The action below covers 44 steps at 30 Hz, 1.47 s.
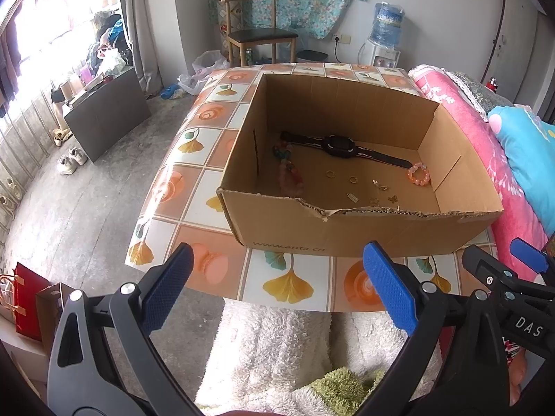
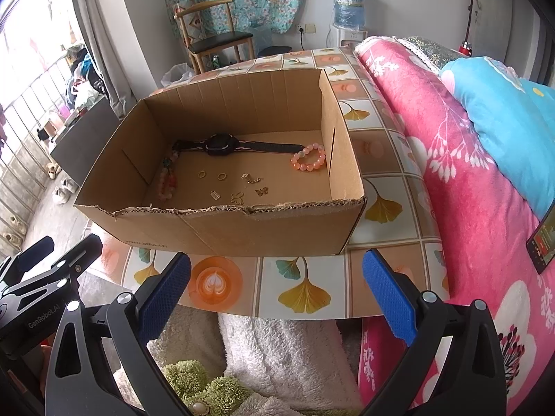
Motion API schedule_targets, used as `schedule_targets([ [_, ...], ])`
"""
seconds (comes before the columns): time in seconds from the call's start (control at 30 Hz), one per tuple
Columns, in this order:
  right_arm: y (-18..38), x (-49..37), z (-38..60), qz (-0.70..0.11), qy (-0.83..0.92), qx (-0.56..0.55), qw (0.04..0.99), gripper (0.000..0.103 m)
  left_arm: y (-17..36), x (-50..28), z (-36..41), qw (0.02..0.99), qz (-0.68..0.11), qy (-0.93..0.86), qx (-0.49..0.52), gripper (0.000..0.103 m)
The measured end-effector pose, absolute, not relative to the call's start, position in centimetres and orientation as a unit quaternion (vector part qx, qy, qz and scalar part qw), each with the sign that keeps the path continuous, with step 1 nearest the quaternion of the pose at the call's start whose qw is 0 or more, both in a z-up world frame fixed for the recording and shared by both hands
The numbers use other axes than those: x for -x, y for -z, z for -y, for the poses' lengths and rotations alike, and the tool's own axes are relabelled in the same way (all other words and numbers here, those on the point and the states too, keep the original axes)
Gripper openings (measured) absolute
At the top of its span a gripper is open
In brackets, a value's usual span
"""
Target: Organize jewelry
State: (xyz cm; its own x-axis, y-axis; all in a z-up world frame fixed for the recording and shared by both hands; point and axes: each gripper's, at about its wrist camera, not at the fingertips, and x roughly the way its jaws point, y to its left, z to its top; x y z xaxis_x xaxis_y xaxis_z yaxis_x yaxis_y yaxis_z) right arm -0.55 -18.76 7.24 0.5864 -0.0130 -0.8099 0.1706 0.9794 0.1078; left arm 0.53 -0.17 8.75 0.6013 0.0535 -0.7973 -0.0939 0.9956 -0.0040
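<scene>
small table (image 1: 222,145) w/ glossy tiled cloth, ginkgo leaves + orange latte-cup squares. only thing directly on it: open cardboard box (image 1: 347,232), torn near rim, taking up most of the top, set toward the table's right side in left wrist view. bare cloth shows at near edge + both sides. table's right edge sits against a bed w/ pink floral blanket (image 2: 468,173). grey concrete floor (image 1: 104,201) to the left.

Ahead of my fingers, a box (image 1: 364,228) sits on the tabletop (image 1: 222,111) beside the bed (image 2: 468,173) on my right, holding a watch (image 2: 222,144) at the back, rings (image 2: 211,175) before it and a bracelet (image 2: 308,159) rightward.
</scene>
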Motion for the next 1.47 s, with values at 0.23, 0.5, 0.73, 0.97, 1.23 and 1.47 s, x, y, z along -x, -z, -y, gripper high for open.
schedule_targets([
  [0.23,-7.4,0.5,18.7,-0.451,0.053,-0.086,0.887,0.096,-8.5,-0.7,0.2,0.894,-0.445,-0.039,0.022,0.095],
  [0.5,-7.4,0.4,18.5,-0.451,0.051,-0.084,0.887,0.096,-8.5,-0.7,0.3,0.894,-0.446,-0.040,0.023,0.095],
  [0.73,-7.4,0.3,18.5,-0.452,0.049,-0.085,0.886,0.096,-8.4,-0.7,0.3,0.894,-0.447,-0.039,0.023,0.095],
  [0.97,-7.4,0.3,18.4,-0.453,0.049,-0.085,0.886,0.096,-8.0,-0.8,0.3,0.892,-0.449,-0.036,0.022,0.095],
  [1.23,-7.3,0.3,18.5,-0.453,0.049,-0.085,0.886,0.096,-7.9,-0.8,0.3,0.892,-0.450,-0.036,0.023,0.095],
  [1.47,-6.7,0.4,18.5,-0.457,0.048,-0.088,0.884,0.096,-7.4,-0.7,0.5,0.889,-0.456,-0.034,0.021,0.095],
])
